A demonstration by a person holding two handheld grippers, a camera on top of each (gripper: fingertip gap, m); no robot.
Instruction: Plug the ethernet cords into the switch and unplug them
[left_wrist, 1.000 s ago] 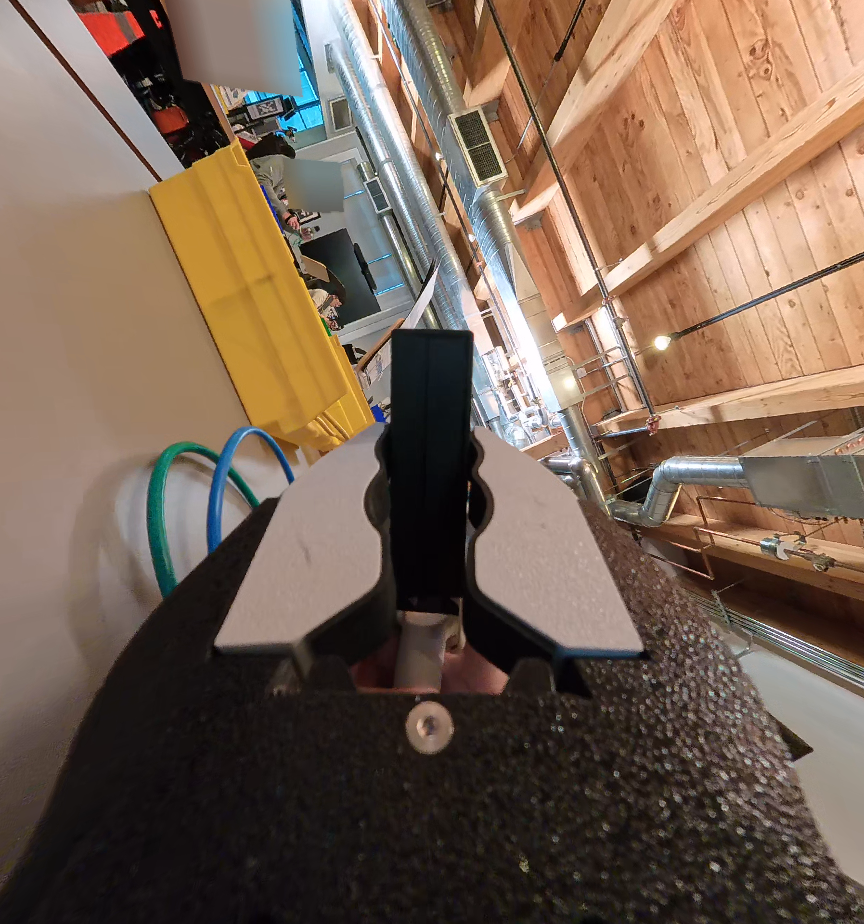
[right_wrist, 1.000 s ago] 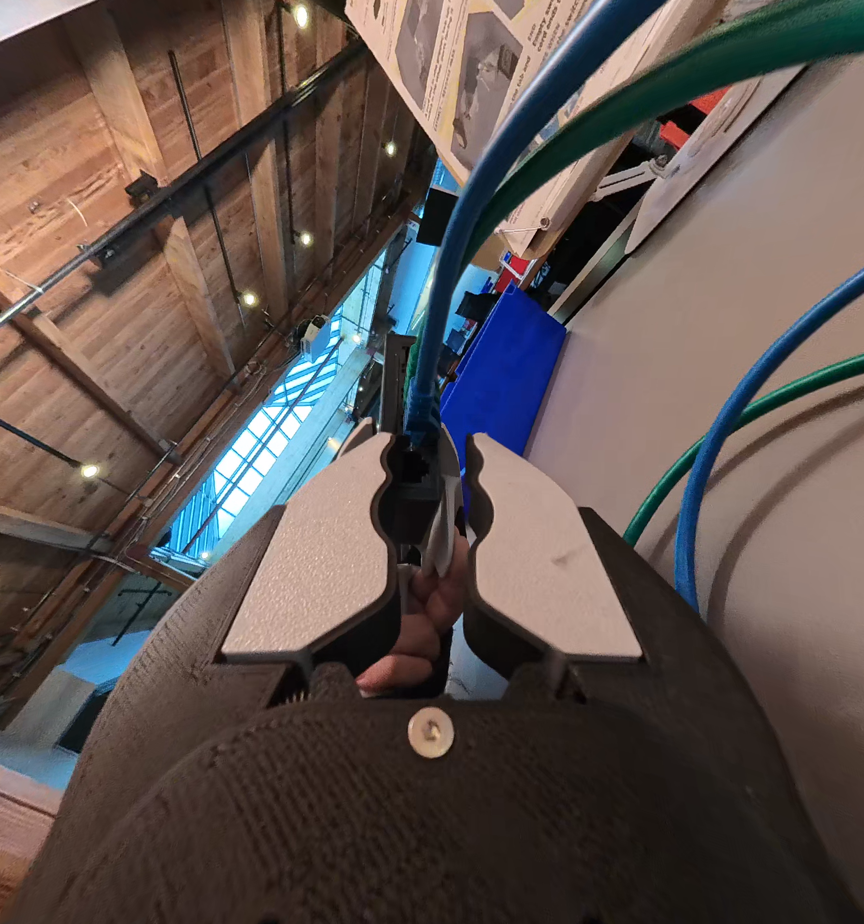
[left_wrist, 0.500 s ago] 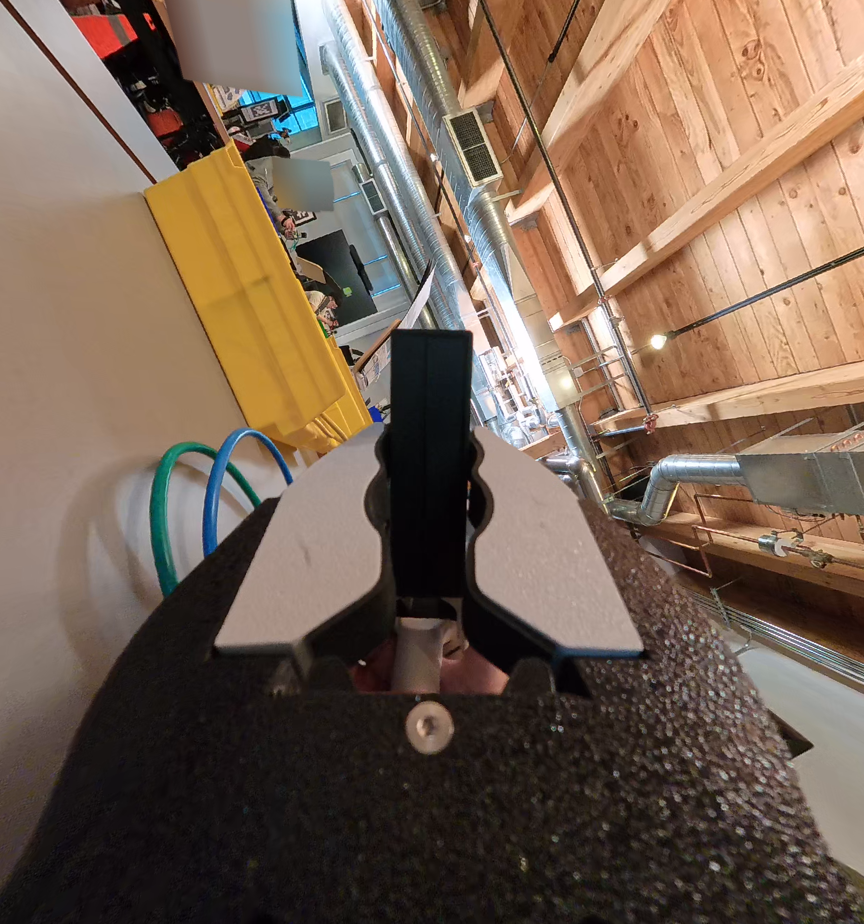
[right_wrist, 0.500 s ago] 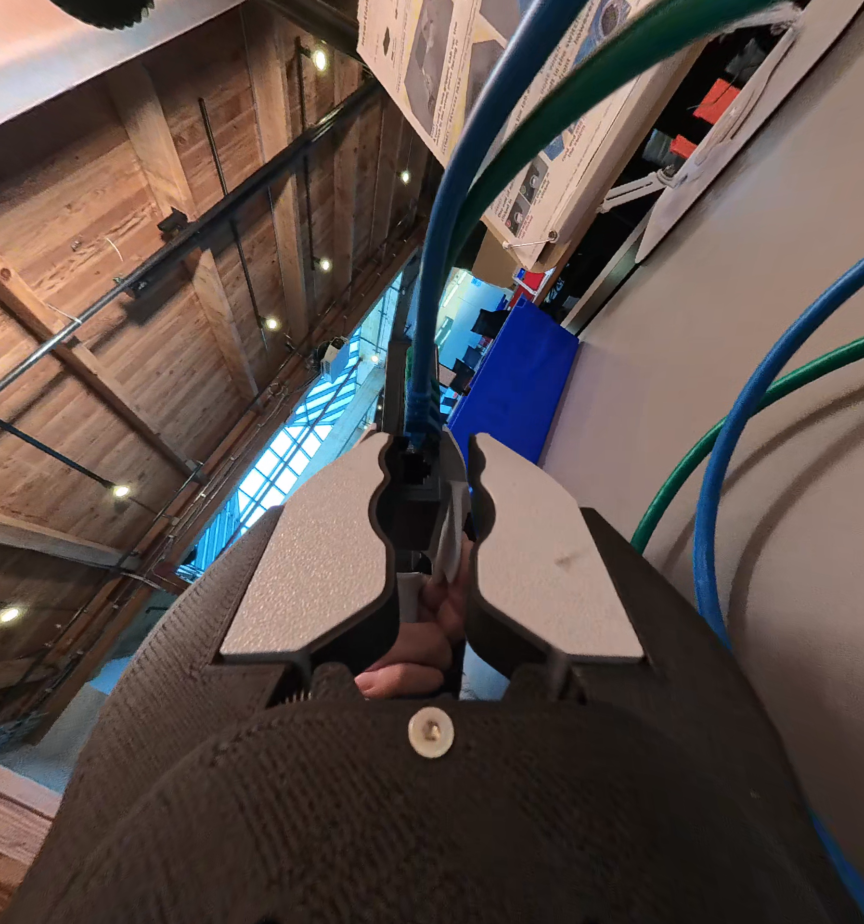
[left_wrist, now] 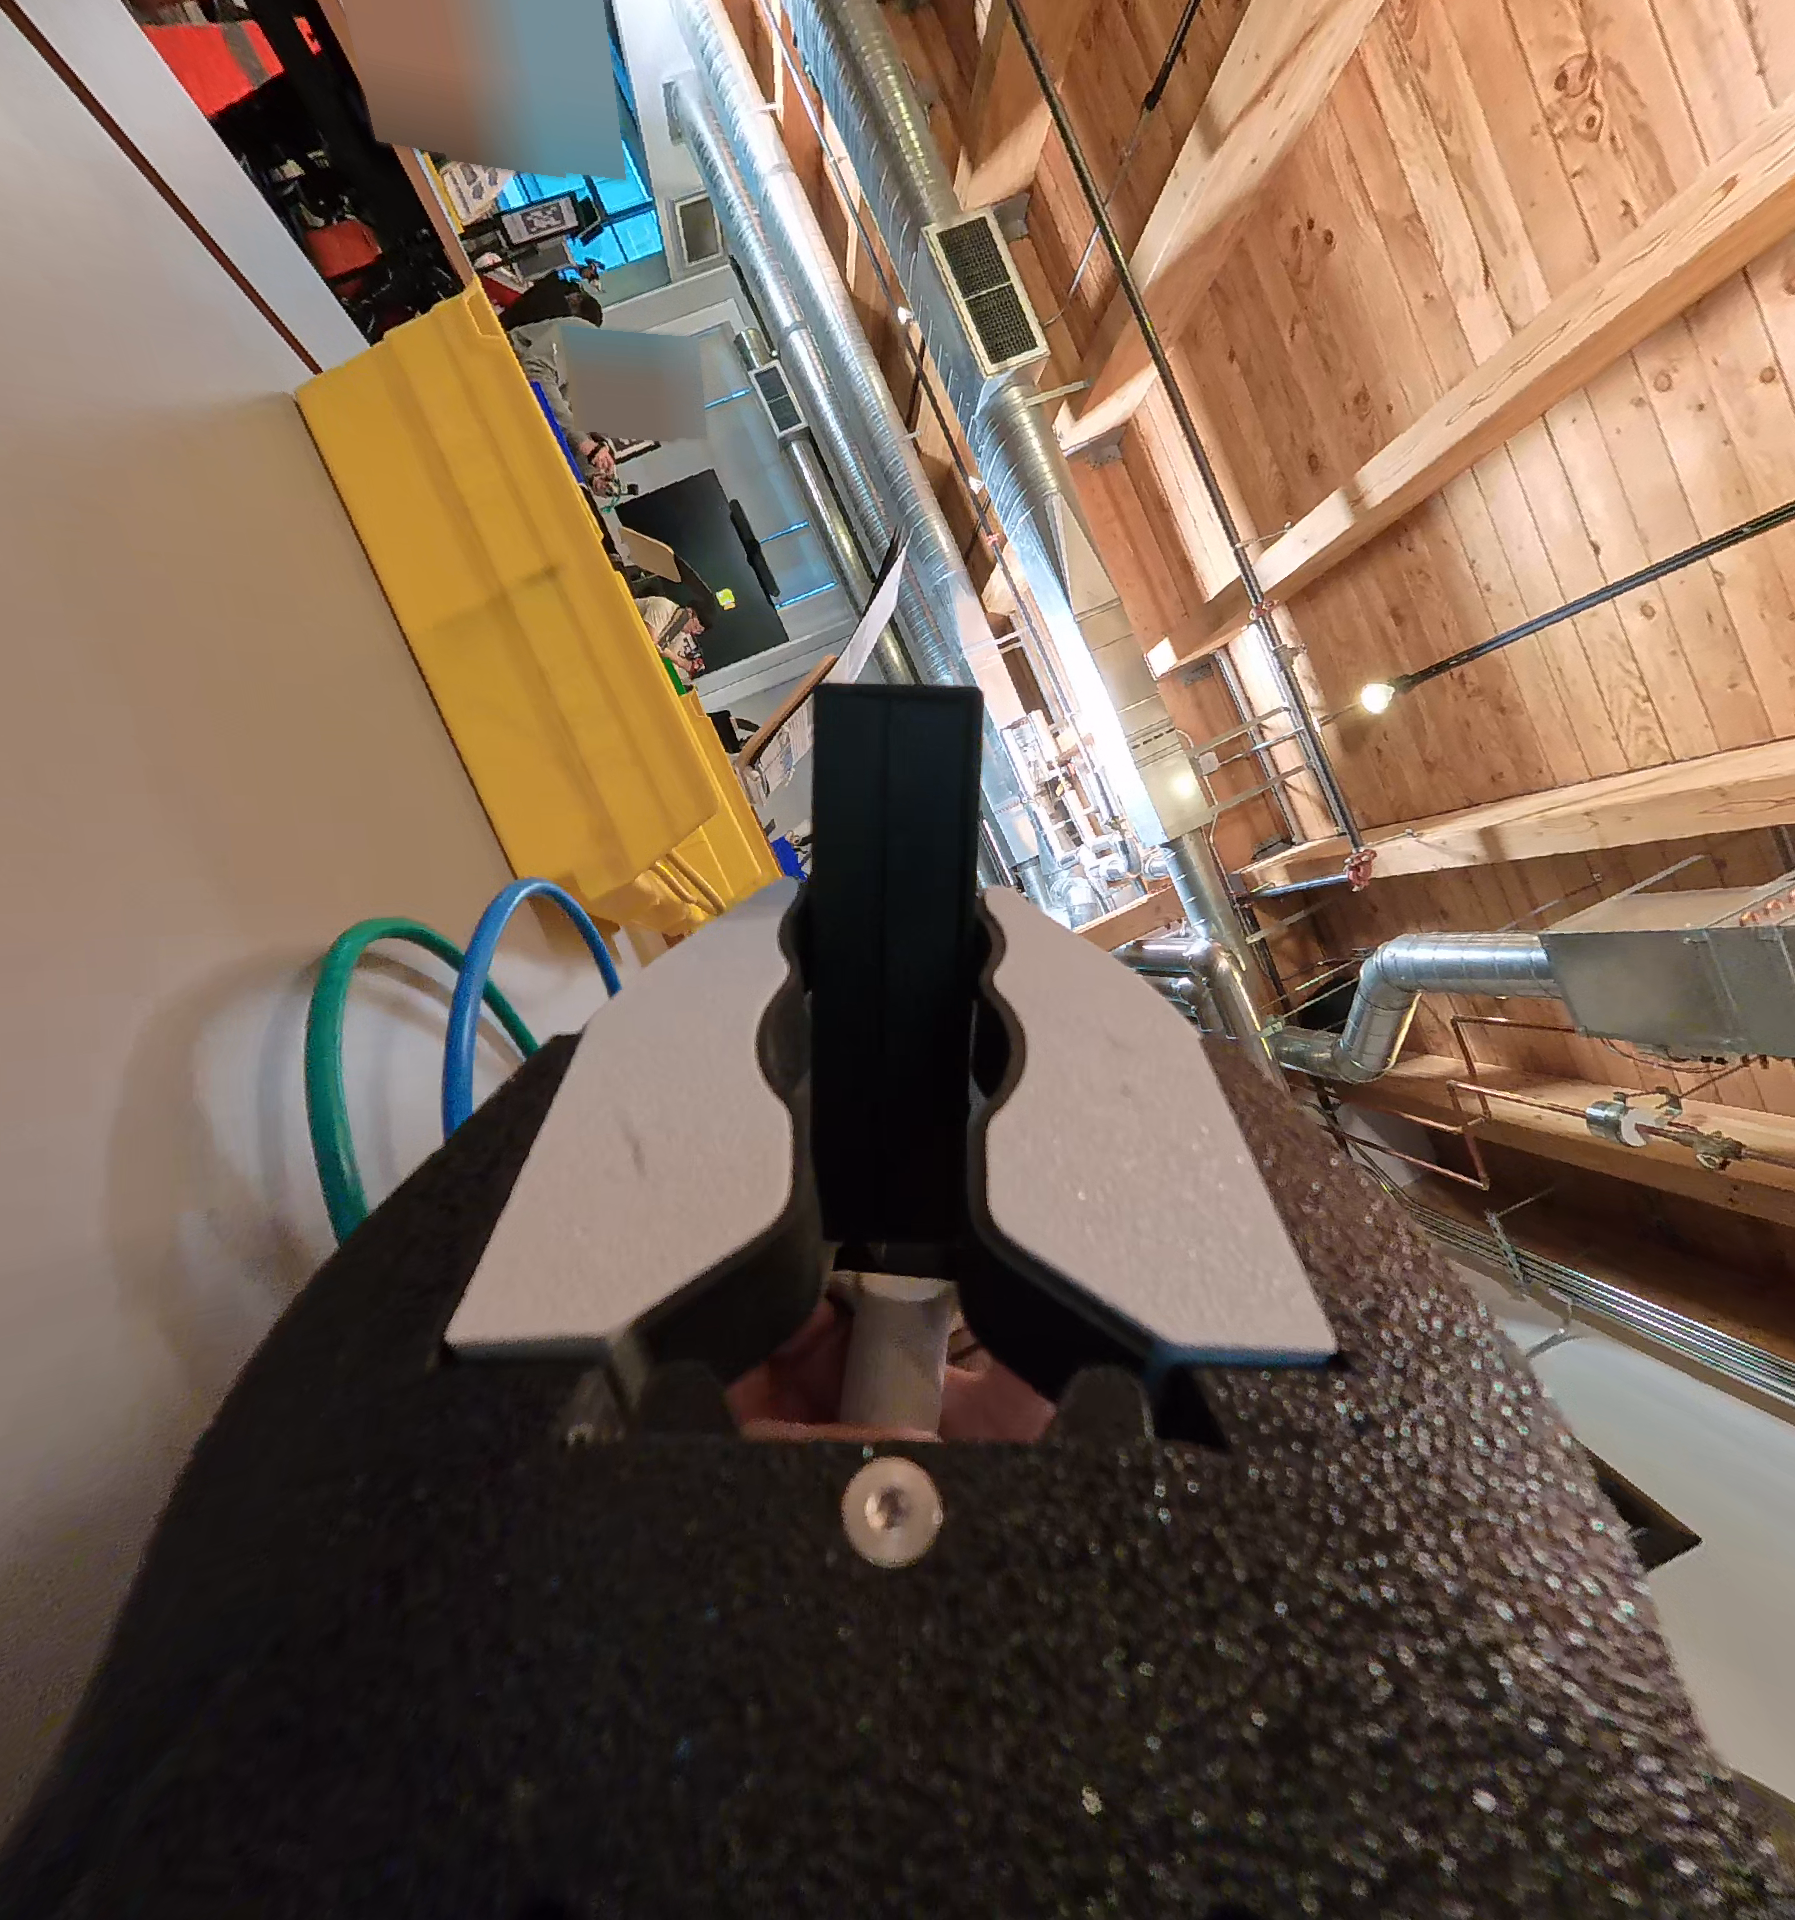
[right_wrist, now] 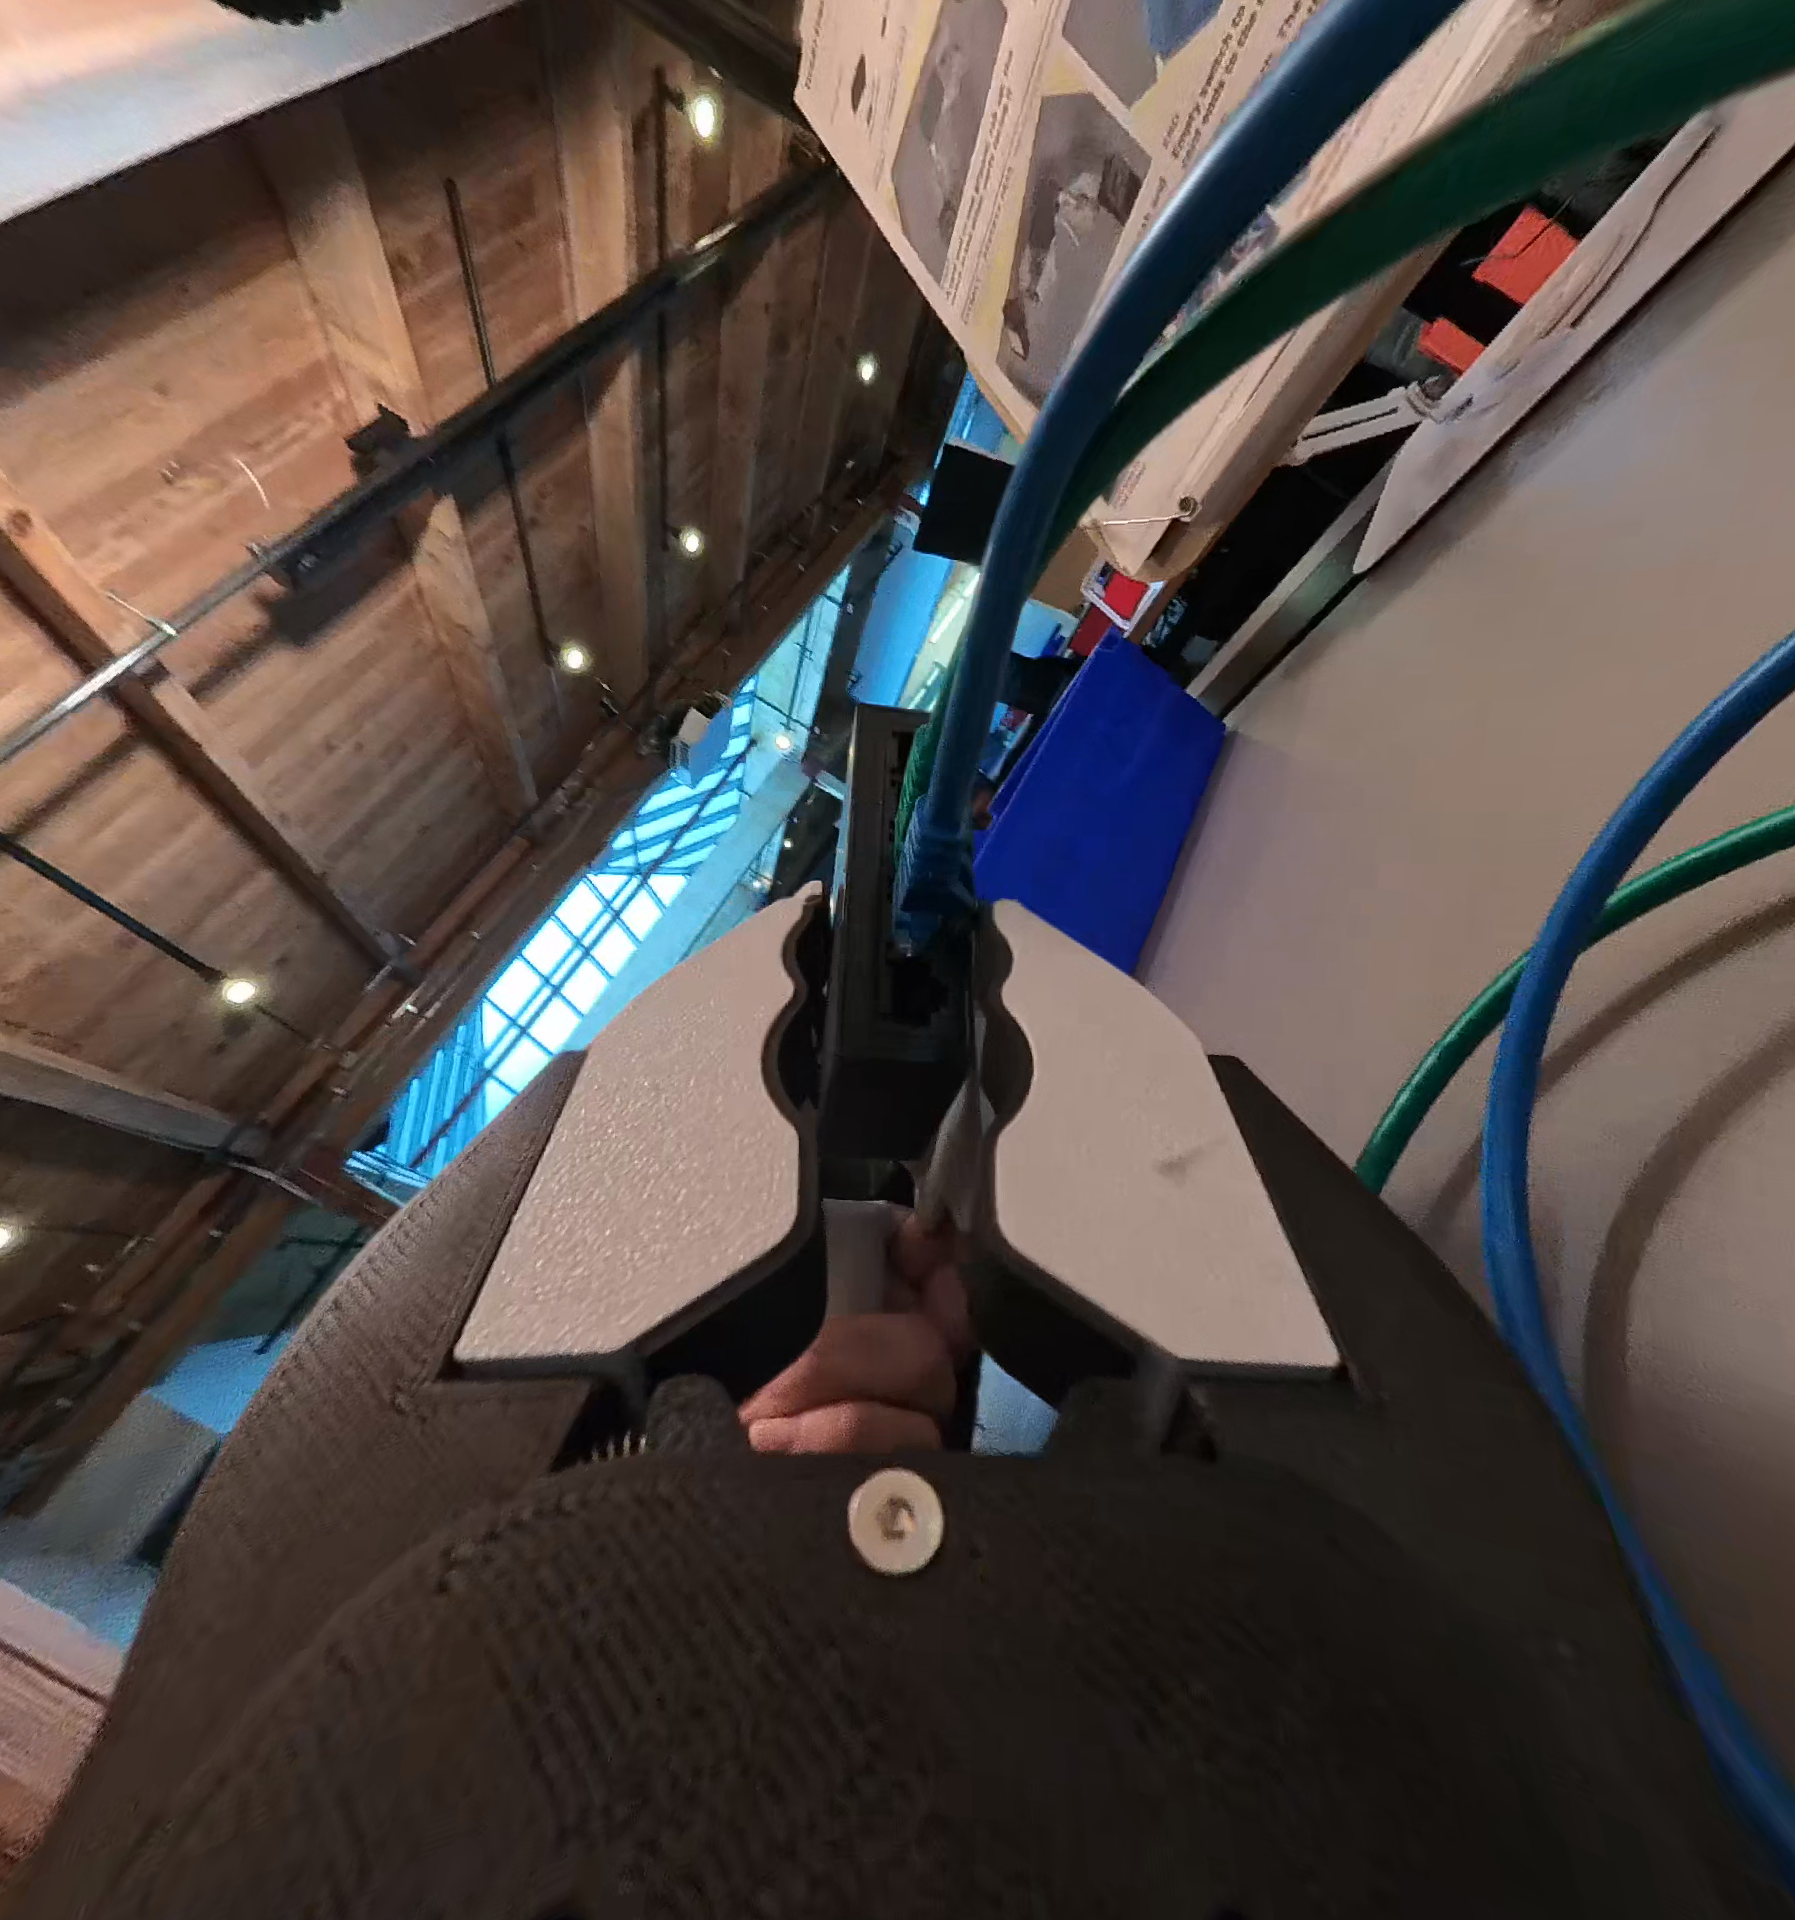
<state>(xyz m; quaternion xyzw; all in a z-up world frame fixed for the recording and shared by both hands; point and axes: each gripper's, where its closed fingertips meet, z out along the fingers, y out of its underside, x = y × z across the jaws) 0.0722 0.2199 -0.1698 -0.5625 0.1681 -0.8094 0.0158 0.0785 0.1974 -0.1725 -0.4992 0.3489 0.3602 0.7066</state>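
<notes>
The black switch (left_wrist: pixel 893 831) is clamped upright between the fingers of my left gripper (left_wrist: pixel 893 914), which is shut on it. In the right wrist view my right gripper (right_wrist: pixel 898 914) is shut on the same switch (right_wrist: pixel 877 790), seen from its port side. A blue cord (right_wrist: pixel 1069 416) is plugged into a port just past my fingertips, its plug (right_wrist: pixel 934 852) against the switch. A green cord (right_wrist: pixel 1392 187) runs beside it to the switch; its plug is mostly hidden. Both cords loop over the table, also in the left wrist view: the green one (left_wrist: pixel 327 1039) and the blue one (left_wrist: pixel 467 997).
The beige table (left_wrist: pixel 93 623) lies to the left in the left wrist view, with a yellow bin (left_wrist: pixel 519 623) at its far edge. In the right wrist view a blue bin (right_wrist: pixel 1090 800) stands on the table (right_wrist: pixel 1495 831), with a poster board (right_wrist: pixel 976 156) beyond.
Both views have shifted a little as the held switch tilted. The cords above my right gripper have swung slightly. Both grips are unchanged.
</notes>
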